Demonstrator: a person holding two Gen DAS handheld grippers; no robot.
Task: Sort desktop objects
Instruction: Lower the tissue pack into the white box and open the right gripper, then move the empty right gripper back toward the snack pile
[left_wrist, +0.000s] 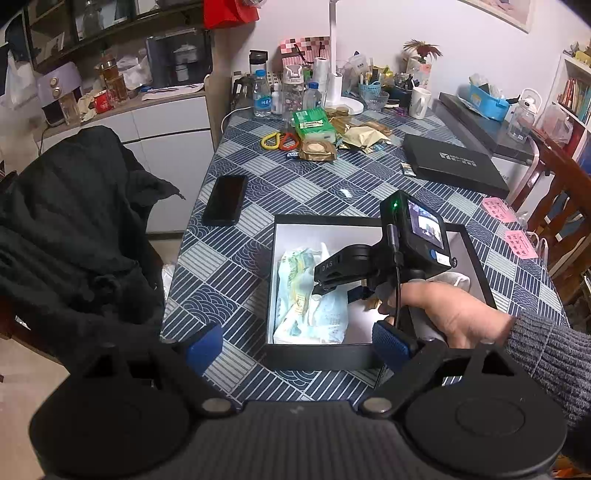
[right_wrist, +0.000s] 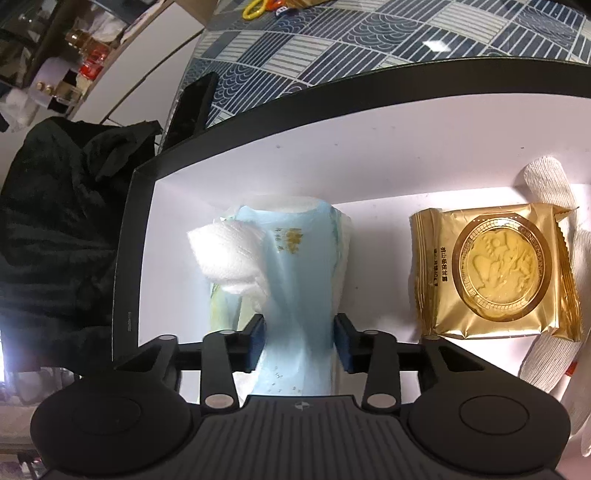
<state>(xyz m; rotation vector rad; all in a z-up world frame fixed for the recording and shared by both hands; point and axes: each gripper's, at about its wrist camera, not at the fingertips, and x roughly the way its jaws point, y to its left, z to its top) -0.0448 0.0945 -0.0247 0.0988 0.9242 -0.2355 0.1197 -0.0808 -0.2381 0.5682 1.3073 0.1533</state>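
In the right wrist view the right gripper (right_wrist: 300, 341) reaches down into the shallow black-rimmed box with a white inside (right_wrist: 236, 155), and the soft pale-blue plastic pack of tissues (right_wrist: 295, 266) lies straight ahead, its near end running between the two blue-padded fingers (right_wrist: 255, 341). The jaws stand partly apart; the pads sit right at the pack's sides, and whether they press on it cannot be told. A white tissue (right_wrist: 227, 254) sticks out of the pack to the left of centre. At the right of the frame, well apart from the fingers, a gold foil-wrapped mooncake with a round window (right_wrist: 495, 269) lies on a white knitted glove (right_wrist: 550, 184). In the left wrist view the left gripper (left_wrist: 295, 349) hovers over the near wall of the box at bottom centre, fingers wide and empty, while the person's hand (left_wrist: 454, 314) holds the right gripper's handle at lower right. A black phone (left_wrist: 226, 199) lies on the blue patterned tablecloth (left_wrist: 314, 184) left of the box.
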